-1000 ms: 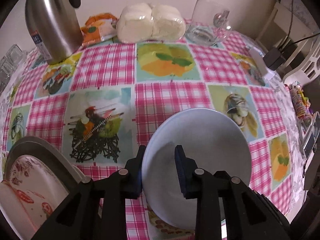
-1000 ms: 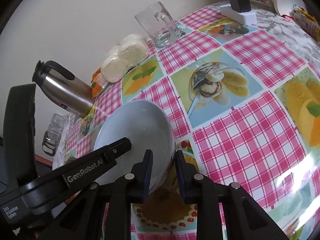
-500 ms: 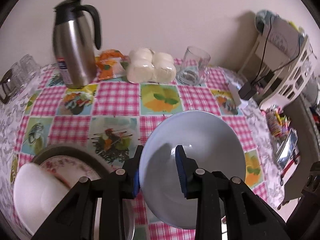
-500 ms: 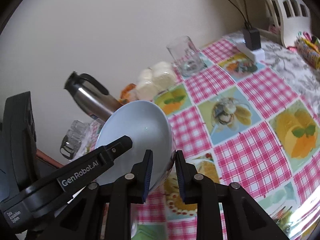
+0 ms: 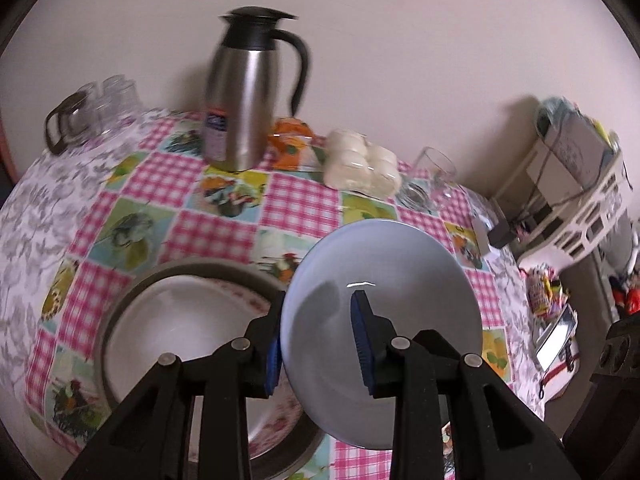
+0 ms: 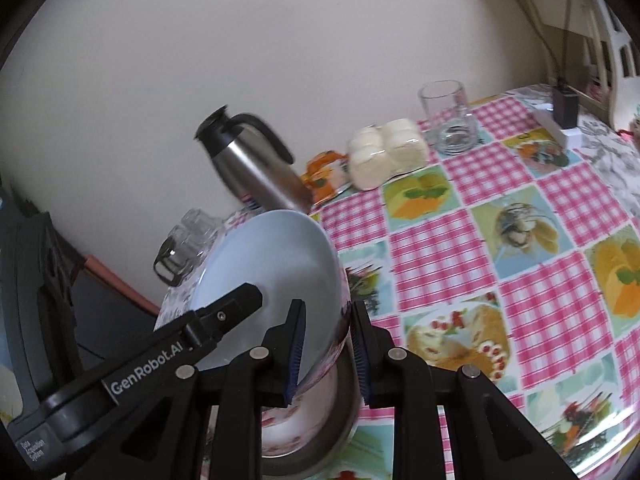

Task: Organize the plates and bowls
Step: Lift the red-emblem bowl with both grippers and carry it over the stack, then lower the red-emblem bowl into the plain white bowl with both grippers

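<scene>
Tongs on the left (image 5: 316, 340) pinch the near rim of a pale blue bowl (image 5: 400, 280), one pad inside, one outside, holding it tilted above the surface (image 5: 208, 236) beside a stack of plates (image 5: 168, 320), probably its destination. From the right wrist, the right tongs (image 6: 326, 356) clamp the bowl (image 6: 280, 264) on its opposite rim, likely sharing the weight; the left tongs (image 6: 224, 316) show alongside.

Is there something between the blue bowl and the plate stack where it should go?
Nothing visible. The blue bowl, held by both tools, hangs just right of the plate stack; only bare plate lies below.
</scene>
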Demonstrator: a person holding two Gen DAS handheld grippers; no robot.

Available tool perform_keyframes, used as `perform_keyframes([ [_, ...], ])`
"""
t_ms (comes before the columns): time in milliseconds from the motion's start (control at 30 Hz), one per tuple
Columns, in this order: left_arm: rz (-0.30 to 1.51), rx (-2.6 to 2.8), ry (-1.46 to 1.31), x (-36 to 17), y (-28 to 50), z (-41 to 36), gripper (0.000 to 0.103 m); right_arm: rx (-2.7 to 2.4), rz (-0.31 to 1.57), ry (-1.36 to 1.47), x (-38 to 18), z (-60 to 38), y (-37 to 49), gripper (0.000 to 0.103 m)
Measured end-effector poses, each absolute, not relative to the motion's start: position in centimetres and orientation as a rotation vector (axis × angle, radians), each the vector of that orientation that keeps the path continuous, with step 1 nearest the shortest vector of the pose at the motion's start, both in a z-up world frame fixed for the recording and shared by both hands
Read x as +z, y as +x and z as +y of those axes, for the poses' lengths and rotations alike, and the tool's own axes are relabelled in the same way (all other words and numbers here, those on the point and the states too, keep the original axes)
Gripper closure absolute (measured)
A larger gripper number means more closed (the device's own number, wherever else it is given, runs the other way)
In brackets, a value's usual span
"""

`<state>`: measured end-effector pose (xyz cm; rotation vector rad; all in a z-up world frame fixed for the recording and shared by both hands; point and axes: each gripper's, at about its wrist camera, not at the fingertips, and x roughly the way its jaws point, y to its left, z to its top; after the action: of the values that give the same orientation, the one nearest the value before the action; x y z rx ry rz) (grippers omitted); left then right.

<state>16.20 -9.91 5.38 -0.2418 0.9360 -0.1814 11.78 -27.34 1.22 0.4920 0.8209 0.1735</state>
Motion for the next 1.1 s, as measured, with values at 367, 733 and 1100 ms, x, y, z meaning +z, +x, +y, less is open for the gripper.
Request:
perform_keyframes([
  [367,0.903,-0.104,-0.342,5.6,13.9,-3.3,0.072,0.253,0.843,0.408,1.8,-21.0,11.4,0.078],
  [733,0.891,-0.065,-0.425,5.0,12.6,1.1,0.072,0.285,0.863,0.345,2.0,-16.2,11.0,0.078],
  [1100,0.924,-0.091,-0.47,3.6,13.2,2.5,0.067,0.234,0.898,0.28,0.9,-14.0,11.5,0.078],
])
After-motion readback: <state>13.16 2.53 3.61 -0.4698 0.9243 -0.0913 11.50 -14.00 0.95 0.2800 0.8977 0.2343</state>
